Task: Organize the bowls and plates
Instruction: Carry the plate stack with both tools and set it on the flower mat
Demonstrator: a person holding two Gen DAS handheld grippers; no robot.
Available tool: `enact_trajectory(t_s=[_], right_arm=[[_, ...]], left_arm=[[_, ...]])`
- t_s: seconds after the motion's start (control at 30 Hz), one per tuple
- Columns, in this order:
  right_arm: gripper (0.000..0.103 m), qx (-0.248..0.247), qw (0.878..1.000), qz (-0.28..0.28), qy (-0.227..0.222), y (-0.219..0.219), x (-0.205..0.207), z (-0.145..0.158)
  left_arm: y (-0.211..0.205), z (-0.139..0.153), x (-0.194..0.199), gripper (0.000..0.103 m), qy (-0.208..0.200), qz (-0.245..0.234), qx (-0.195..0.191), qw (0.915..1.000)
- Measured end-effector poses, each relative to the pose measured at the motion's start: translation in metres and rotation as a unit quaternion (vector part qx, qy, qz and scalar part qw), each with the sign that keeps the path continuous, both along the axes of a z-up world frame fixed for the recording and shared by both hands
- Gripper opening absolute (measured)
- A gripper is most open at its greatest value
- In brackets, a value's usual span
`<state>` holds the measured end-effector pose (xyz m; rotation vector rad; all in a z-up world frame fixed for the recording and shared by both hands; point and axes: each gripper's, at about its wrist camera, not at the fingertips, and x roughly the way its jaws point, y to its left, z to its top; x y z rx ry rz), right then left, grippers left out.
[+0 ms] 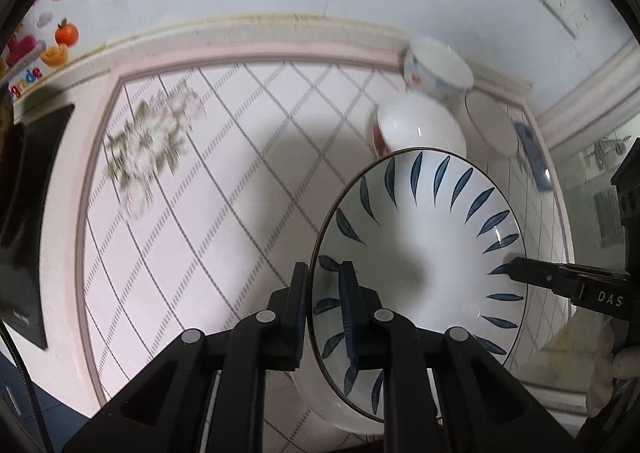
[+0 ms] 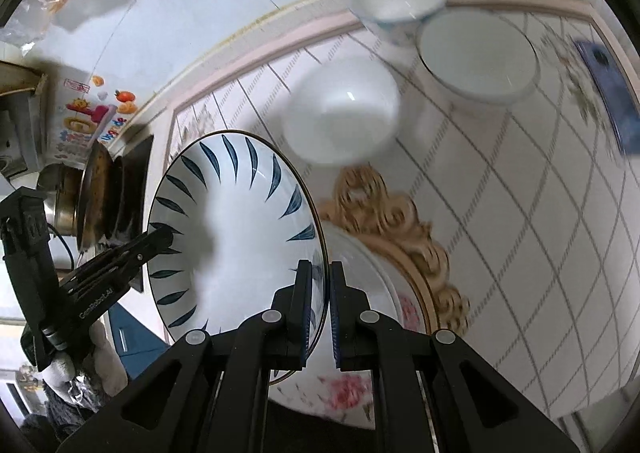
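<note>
Both grippers' jaws clamp opposite rims of the empty blue-leaf plate (image 1: 420, 237).

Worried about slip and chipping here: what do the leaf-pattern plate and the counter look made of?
Leaf-pattern plate: looks like glazed ceramic, glossy white with blue painted leaves and a thin dark rim line; bright glints suggest a slick, hard surface. Both grippers, left and right, are shut on its rim. Counter: appears to be glossy tile, judging by grid lines and printed flowers.
</note>
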<state>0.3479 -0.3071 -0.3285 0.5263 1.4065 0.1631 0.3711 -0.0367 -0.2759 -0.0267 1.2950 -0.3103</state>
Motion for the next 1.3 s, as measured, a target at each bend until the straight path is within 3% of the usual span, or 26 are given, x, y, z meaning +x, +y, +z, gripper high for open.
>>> enact_trajectory(t_s=[0.5, 0.8, 1.3], right_arm=[[0.01, -0.002, 0.999, 0.006, 0.035, 0.007, -0.049, -0.066], [0.01, -0.018, 0.999, 0.014, 0.034, 0.012, -0.047, -0.078], [0.014, 0.002, 0.999, 0.0, 0.033, 0.007, -0.053, -0.075]], left_arm=[[-0.011, -0.053, -0.033, 0.013, 0.04, 0.0, 0.038, 0.9985], [-0.012, -0.063, -0.03, 0.014, 0.04, 0.005, 0.049, 0.998], [-0.016, -0.07, -0.035, 0.018, 0.058, 0.03, 0.046, 0.9968]])
